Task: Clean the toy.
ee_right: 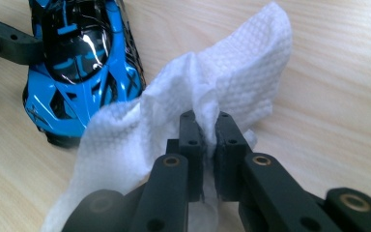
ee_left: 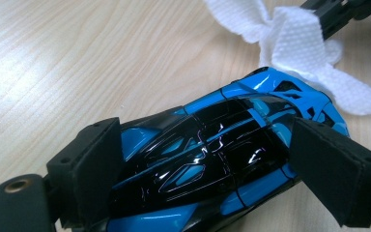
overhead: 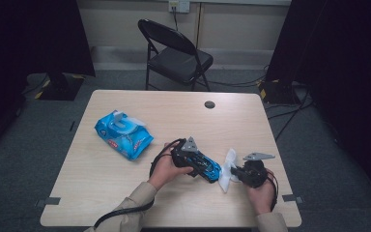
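Two grippers, one toy car, one wipe and one pack of wipes are what I count from the high view; my left gripper lies near the tabletop's near edge, right of the middle, its jaws set around the blue and black toy car; my right gripper sits just beside it toward the near right corner, pinching a single white wipe that touches the car's end; one blue wipe pack with its flap lifted rests well apart in the left half of the tabletop; one dark round hole marks the far edge; one black folding chair stands beyond the table.

One car shows in the left gripper view, lying on the tabletop between my two black pads, which stand wide and press its flanks, one on each side; the wipe drapes against its far end, with the other gripper's jaws clamped on it.

One wipe shows in the right gripper view, bunched and squeezed between my two jaws, which are pressed nearly together; the car sits on the tabletop just beside the cloth, touching its edge.
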`<action>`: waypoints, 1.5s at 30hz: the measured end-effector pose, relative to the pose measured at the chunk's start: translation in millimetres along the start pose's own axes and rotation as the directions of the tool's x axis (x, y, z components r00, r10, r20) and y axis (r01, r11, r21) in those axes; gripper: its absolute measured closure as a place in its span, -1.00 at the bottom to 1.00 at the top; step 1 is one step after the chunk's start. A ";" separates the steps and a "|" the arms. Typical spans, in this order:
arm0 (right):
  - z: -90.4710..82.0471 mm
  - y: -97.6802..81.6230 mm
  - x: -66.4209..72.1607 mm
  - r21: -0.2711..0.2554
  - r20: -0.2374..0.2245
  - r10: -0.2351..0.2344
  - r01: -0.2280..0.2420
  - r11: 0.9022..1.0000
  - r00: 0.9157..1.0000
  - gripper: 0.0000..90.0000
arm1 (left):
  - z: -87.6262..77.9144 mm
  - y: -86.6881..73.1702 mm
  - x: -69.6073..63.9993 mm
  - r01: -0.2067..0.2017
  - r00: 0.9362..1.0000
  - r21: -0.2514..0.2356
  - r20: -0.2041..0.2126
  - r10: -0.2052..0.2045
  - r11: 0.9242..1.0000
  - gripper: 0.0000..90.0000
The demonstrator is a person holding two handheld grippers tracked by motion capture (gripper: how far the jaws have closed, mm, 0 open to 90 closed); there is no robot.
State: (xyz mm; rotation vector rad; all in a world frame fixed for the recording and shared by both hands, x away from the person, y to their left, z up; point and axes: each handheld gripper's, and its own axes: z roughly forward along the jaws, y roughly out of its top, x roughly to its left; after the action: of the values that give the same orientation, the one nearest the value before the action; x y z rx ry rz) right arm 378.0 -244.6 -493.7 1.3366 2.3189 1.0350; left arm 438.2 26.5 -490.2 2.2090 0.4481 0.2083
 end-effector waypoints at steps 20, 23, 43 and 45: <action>-1.8 -6.8 21.6 0.000 -0.125 -0.083 0.083 0.997 0.989 0.88 | -0.2 -1.5 -0.7 0.003 1.000 -0.009 -0.007 -0.003 1.000 -0.74; -4.0 -7.8 26.2 0.010 -0.134 -0.091 0.094 0.996 0.987 0.88 | -0.5 -1.6 -0.6 0.001 1.000 -0.008 -0.011 -0.001 1.000 -0.74; 6.1 -6.8 60.4 0.023 -0.276 -0.101 0.112 0.993 0.956 0.88 | -0.9 -2.9 -1.1 0.004 1.000 -0.015 -0.017 -0.004 1.000 -0.74; 8.5 -7.0 62.7 0.013 -0.312 -0.106 0.115 0.993 0.944 0.88 | -0.9 -2.9 -1.3 0.003 1.000 -0.016 -0.017 -0.003 1.000 -0.74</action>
State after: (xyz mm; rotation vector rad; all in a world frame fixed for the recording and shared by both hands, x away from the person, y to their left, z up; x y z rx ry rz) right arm 344.5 -190.6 -497.5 1.1039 2.6117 1.2554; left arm 436.0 28.4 -491.9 2.1927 0.4577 0.2288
